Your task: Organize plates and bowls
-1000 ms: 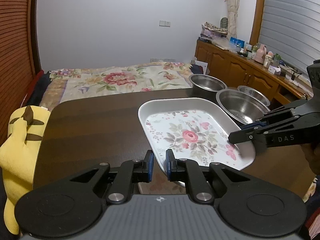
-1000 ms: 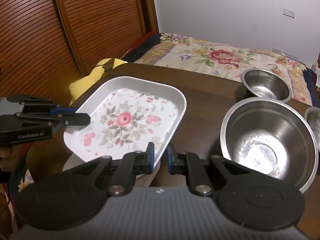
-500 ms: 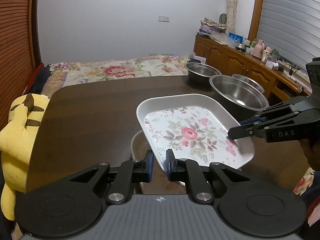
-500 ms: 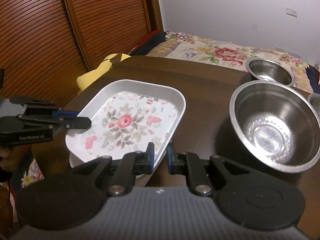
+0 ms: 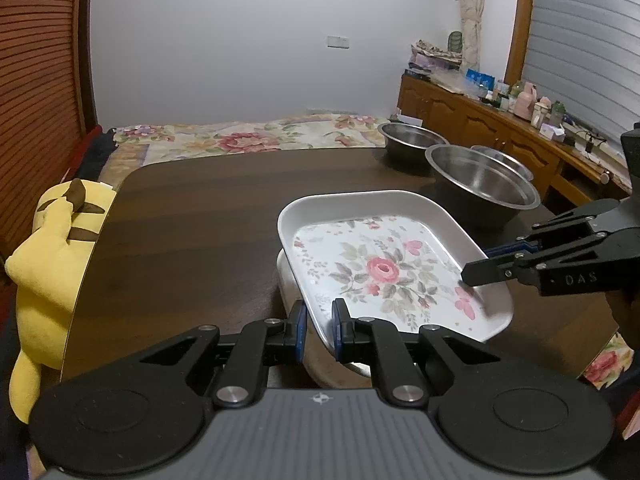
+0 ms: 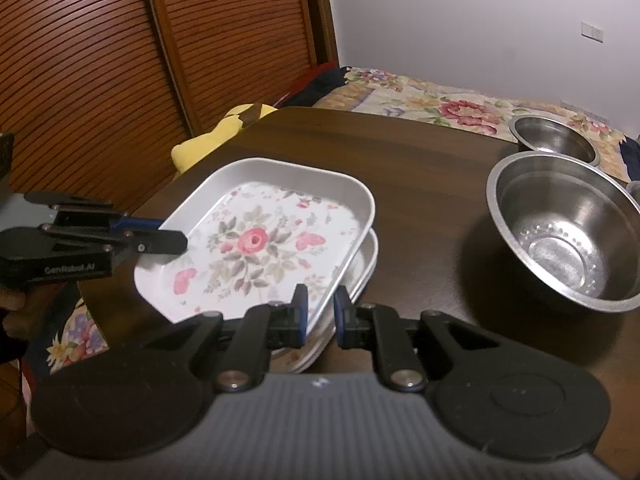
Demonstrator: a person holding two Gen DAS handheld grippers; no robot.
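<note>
Plush toy (image 5: 48, 248), yellow, is sitting off the desk's left edge, leaning against it; louvered wooden doors (image 6: 120, 60) are standing behind it. Dark wood desk (image 5: 192, 216) is carrying everything else.

Left gripper (image 5: 319, 322) is clamping the near-left rim of the floral tray (image 5: 384, 268), fingers (image 5: 298, 330) closed on the tray wall, one pad outside and one inside. Right wrist view is showing the same gripper coming in from the left, pinching that rim.

Floral tray is sitting tilted, held by both grippers just over a second tray (image 6: 362, 268) of matching shape. Lower tray is lying flat on the desk near its front edge, showing only along one side under the floral one. Cannot tell whether the two are touching.

Right gripper (image 6: 321, 316) is clamping the tray's opposite rim, fingers (image 6: 301, 312) closed on the wall the same way. Left wrist view is showing it reaching in from the right onto that edge.

Large steel bowl (image 6: 560, 232) is standing on the desk right of the trays, apart from them. Smaller steel bowl (image 6: 554, 140) is sitting just behind it, and a third bowl (image 5: 502, 160) is peeking out past the large one's right side. Bed (image 5: 248, 140) with floral cover is lying beyond the desk; sideboard (image 5: 480, 120) with clutter is running along the right wall.
</note>
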